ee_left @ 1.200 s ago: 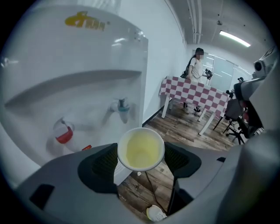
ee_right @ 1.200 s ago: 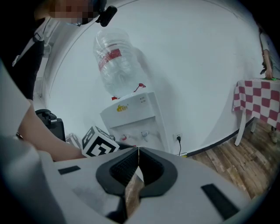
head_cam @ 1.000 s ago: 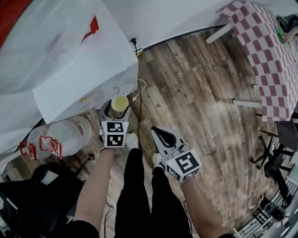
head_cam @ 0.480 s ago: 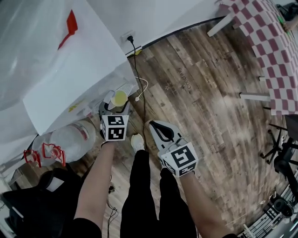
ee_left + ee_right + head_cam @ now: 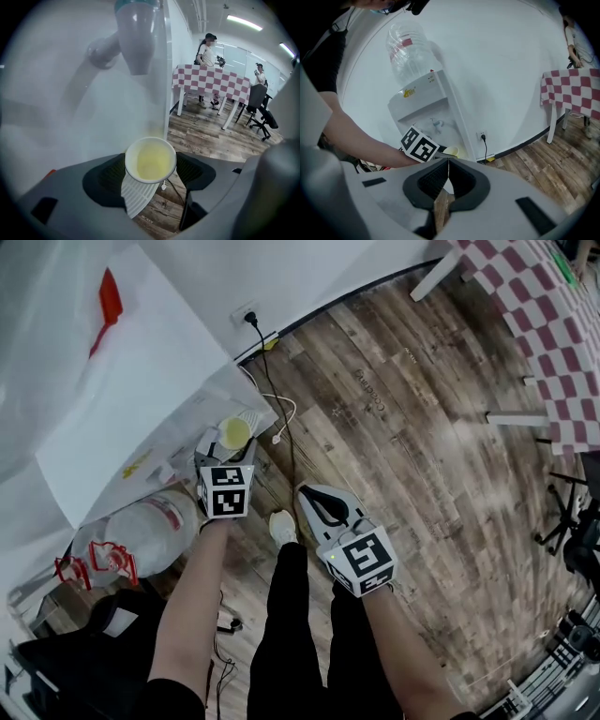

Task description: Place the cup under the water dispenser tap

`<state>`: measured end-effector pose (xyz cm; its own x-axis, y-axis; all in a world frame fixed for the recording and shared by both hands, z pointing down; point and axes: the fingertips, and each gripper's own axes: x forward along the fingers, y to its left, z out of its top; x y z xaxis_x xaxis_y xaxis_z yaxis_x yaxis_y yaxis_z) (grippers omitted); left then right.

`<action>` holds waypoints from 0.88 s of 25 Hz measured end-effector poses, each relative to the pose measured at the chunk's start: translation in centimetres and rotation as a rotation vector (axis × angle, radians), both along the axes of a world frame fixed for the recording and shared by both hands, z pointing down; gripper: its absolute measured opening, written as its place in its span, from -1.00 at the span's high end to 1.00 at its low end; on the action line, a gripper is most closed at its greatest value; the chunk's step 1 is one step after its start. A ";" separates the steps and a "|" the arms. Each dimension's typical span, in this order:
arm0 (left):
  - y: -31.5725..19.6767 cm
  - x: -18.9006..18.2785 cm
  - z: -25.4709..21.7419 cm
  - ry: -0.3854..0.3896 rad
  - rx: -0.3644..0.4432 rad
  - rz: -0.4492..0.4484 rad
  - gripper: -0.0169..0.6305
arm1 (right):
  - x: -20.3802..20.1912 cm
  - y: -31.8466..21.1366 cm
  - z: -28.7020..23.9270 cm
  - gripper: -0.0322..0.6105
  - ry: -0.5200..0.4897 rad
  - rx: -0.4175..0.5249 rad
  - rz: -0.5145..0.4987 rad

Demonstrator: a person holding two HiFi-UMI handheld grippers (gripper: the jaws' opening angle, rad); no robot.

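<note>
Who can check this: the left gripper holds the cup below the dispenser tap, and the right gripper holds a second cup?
The right gripper holds nothing: the right gripper view shows its jaws together, empty. The left gripper does hold the cup below the tap.

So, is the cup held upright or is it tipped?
Upright: the cup shows its round open mouth facing up toward the tap, clamped between the left gripper jaws.

Nothing reads clearly: lettering on the floor plank (image 5: 147, 219) just below the left gripper (image 5: 150, 169) and the yellow logo (image 5: 410, 93) on the dispenser (image 5: 440, 101) are blurred.
</note>
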<state>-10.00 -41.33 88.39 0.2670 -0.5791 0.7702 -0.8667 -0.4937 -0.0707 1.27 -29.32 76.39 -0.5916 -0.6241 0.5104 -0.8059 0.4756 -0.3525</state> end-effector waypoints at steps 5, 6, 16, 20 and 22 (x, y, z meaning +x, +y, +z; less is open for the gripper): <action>0.3 0.2 0.2 -0.006 -0.023 0.011 -0.14 | 0.5 0.2 0.1 0.83 -0.002 -0.008 0.013; 0.4 0.2 0.2 -0.008 -0.027 0.011 -0.16 | 0.6 0.2 0.1 0.83 -0.003 -0.008 0.013; 2.0 -0.6 -1.8 -0.009 -0.029 -0.029 -0.21 | 0.0 0.7 -2.1 0.83 -0.011 0.017 -0.005; 3.5 -0.1 -3.8 -0.004 -0.027 -0.056 -0.21 | 0.5 1.3 -4.1 0.83 -0.020 0.030 -0.023; 4.4 0.2 -5.1 0.007 -0.026 -0.063 -0.20 | 0.7 1.8 -5.3 0.83 -0.022 0.037 -0.032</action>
<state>-9.80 -36.88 83.31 0.2364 -0.5749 0.7833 -0.8966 -0.4398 -0.0522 1.97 -27.48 71.10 -0.6228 -0.6226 0.4738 -0.7820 0.5144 -0.3519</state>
